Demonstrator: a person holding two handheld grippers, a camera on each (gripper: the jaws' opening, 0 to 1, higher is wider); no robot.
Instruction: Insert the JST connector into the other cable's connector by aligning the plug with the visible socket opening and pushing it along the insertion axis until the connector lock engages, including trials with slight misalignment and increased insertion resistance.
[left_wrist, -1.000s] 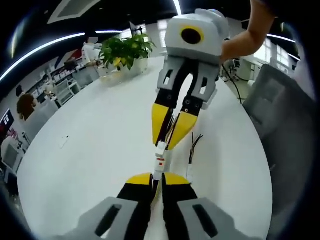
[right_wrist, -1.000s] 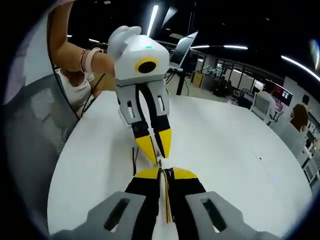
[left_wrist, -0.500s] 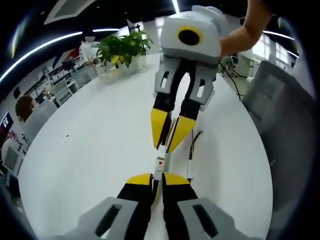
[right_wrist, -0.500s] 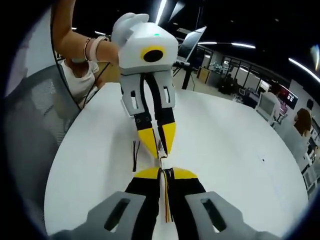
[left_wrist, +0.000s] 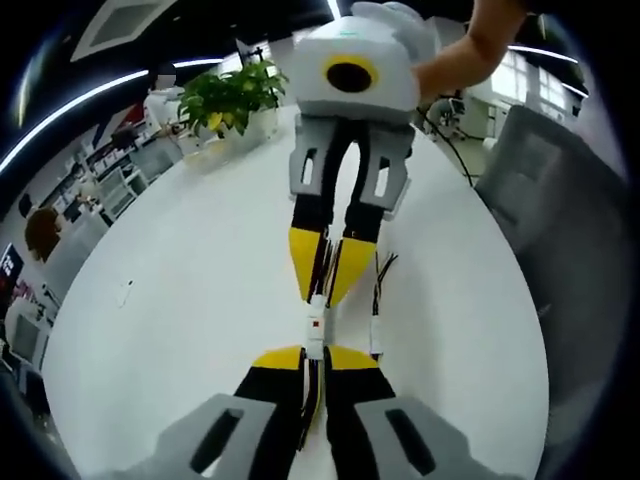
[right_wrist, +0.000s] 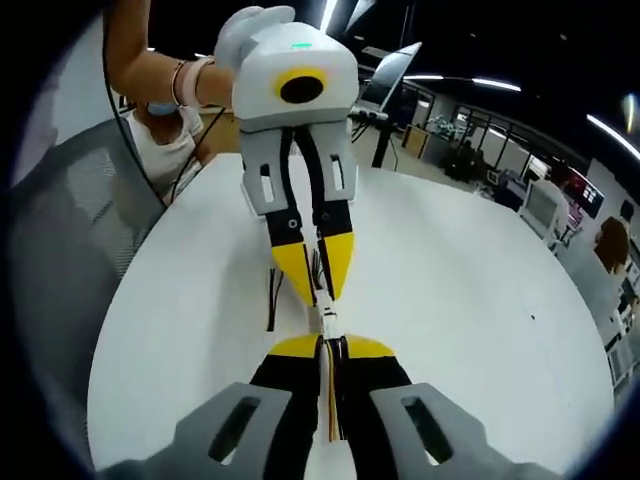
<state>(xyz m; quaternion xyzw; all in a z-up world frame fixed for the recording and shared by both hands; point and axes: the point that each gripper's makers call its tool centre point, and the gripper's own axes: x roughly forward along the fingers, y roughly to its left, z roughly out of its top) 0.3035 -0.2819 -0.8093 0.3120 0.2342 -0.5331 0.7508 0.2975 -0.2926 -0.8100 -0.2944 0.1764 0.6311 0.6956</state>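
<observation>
In the left gripper view, my left gripper (left_wrist: 315, 357) has its jaws closed on a cable end, and the white connector (left_wrist: 316, 331) sticks out just ahead of the tips. The right gripper (left_wrist: 322, 296) comes in nose to nose, jaws pinched on its own wires, tips touching the far end of that connector. Both grippers lie on one line through it, its long axis along that line, so I judge the push runs straight ahead.

In the right gripper view, my right gripper (right_wrist: 329, 347) is clamped on the coloured wires (right_wrist: 331, 400); the connector (right_wrist: 327, 322) sits between my tips and the left gripper (right_wrist: 317, 293), seemingly slightly skewed. Whether the lock has engaged I cannot tell.
</observation>
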